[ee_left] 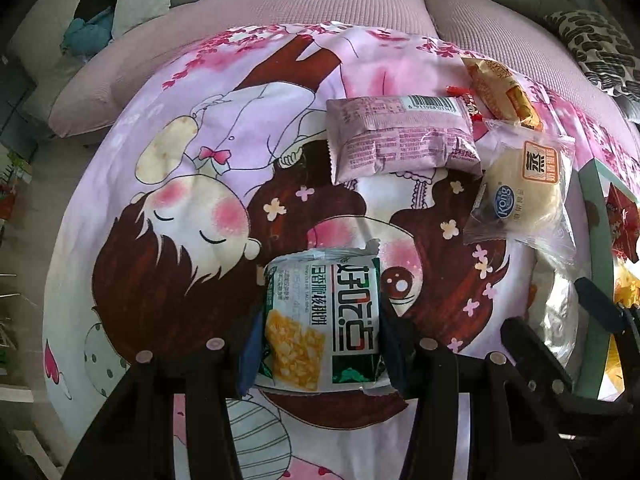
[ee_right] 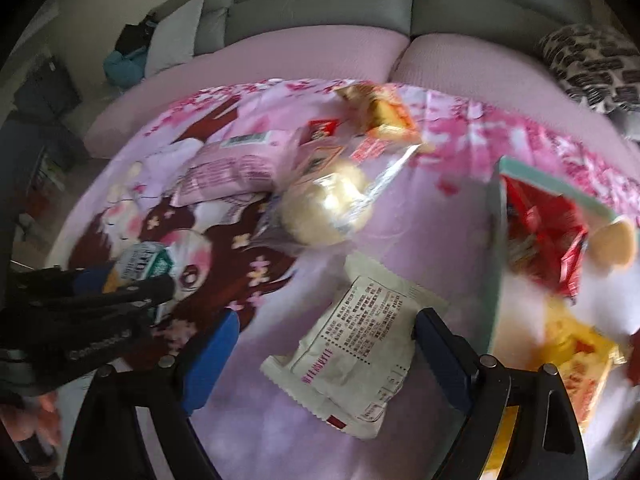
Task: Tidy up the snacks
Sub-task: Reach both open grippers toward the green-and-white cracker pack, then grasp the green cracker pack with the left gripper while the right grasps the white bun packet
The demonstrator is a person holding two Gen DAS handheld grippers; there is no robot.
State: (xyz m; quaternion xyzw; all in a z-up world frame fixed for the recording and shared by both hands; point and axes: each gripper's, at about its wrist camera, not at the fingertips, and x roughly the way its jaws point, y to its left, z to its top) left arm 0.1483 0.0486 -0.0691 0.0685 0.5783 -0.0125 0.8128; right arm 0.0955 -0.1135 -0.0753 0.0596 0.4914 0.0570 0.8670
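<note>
My left claw [ee_left: 320, 320] is clamped on the green-white snack pack [ee_left: 322, 320], pads on its two long sides, long axis pointing away from me. The teal box [ee_right: 494, 280] with snacks already inside lies to the right, past my right claw [ee_right: 320, 344], so I judge the pack must travel right, approx. across the cloth [ee_left: 160, 200]. My right claw stands apart, nothing gripped; the white packet [ee_right: 352, 360] lies flat between its pads, long axis diagonal, near-right to far-left. The right one is nearer to the box. Pink pack [ee_left: 400, 140] & bun [ee_left: 524, 196] wait at the far side.
</note>
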